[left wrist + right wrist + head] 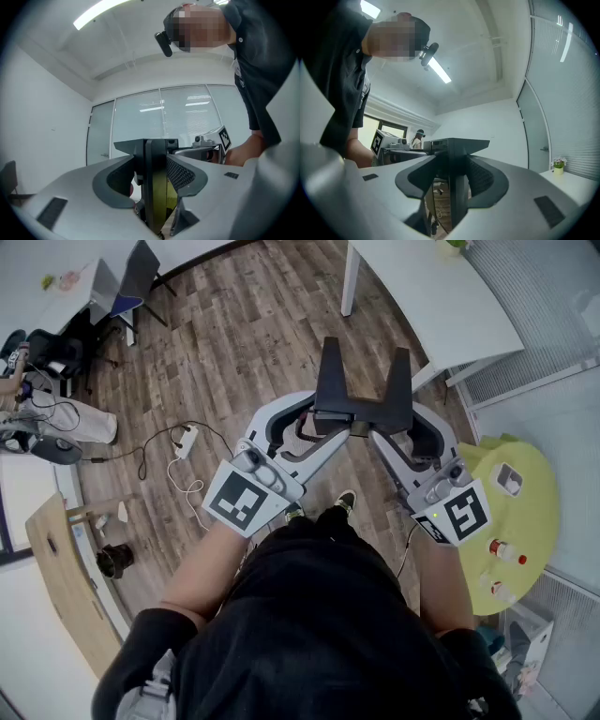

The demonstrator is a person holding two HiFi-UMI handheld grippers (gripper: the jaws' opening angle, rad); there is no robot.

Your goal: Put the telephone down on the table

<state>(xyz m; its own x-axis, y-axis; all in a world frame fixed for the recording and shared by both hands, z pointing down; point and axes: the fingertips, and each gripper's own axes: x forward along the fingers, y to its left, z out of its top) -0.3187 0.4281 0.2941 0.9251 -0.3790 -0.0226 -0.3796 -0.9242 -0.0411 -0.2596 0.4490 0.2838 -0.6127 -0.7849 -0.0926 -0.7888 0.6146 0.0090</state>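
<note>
In the head view, you hold the telephone (361, 395), a dark piece with two prongs pointing away from you, out in front of your body. The left gripper (323, 425) and the right gripper (389, 427) come at it from opposite sides and meet on its near end. It hangs in the air above the wooden floor (244, 343) and rests on nothing. A white tabletop (441, 296) lies ahead to your right, and a round yellow-green tabletop (539, 493) stands near your right side. The telephone is well apart from both.

In the left gripper view, the telephone (153, 159) shows edge-on as a dark slab standing between the fingers (183, 174). They are spread wide but pinch its two faces. The right gripper (211, 146) shows just beyond it.

In the right gripper view it is the same from the other side. The telephone (457, 154) stands upright between the fingers (487, 180), which clamp it at a wide spread. The left gripper (389, 143) is opposite.

As for progress, the pickup looks done and you have a two-sided hold. What remains, by my reading, is to carry the telephone over a tabletop, lower it until it sits, then let both pairs of fingers go. I cannot tell which tabletop you mean.
</note>
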